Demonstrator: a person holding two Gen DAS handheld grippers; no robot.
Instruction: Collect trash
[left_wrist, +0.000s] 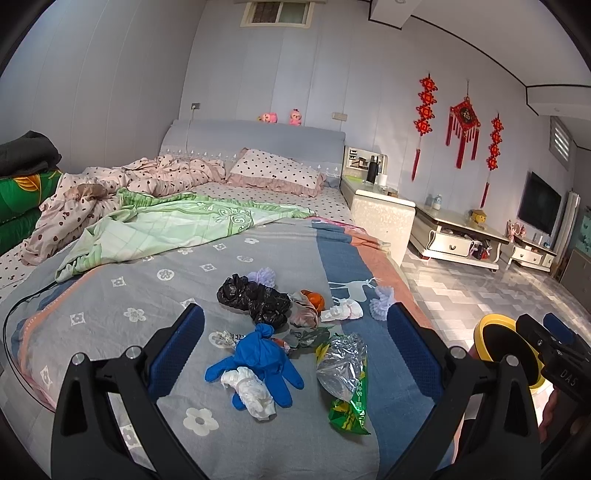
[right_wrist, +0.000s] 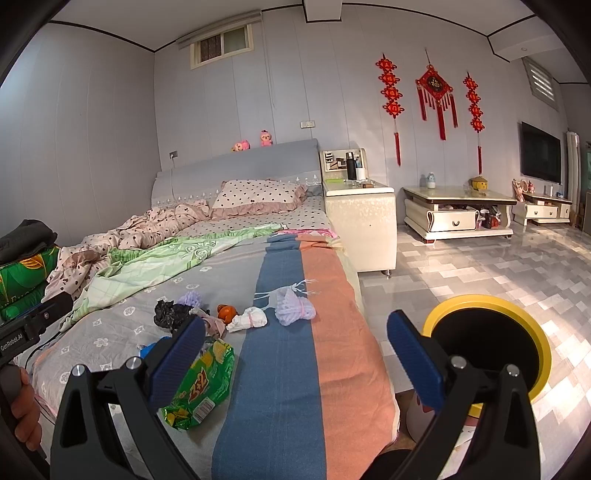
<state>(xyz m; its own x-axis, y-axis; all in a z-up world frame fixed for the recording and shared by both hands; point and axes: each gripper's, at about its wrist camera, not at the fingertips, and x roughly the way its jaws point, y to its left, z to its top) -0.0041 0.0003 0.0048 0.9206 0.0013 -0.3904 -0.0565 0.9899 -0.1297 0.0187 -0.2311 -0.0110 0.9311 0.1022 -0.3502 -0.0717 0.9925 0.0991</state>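
My left gripper (left_wrist: 295, 358) hangs over the foot of the bed (left_wrist: 110, 295), jaws spread wide and holding nothing. Between them, near the bed's foot edge, lies a knotted blue glove (left_wrist: 258, 360) with a crumpled white tissue (left_wrist: 251, 391) on top of it. Just beside it, toward the bed's right edge, sits a green snack wrapper (left_wrist: 345, 384). Farther up the blanket is a crumpled black plastic bag (left_wrist: 255, 299), then an orange scrap (left_wrist: 314, 300), a small white bundle (left_wrist: 343, 310) and two pale purple puffs (left_wrist: 382, 302), the nearer at the bed's right edge. My right gripper (right_wrist: 295, 358) hovers over that right edge, jaws also spread and empty. On the floor beside the bed stands a yellow-rimmed trash bin (right_wrist: 487, 332), lined in black. Far back, a dotted pillow (left_wrist: 275, 171) rests against the headboard.
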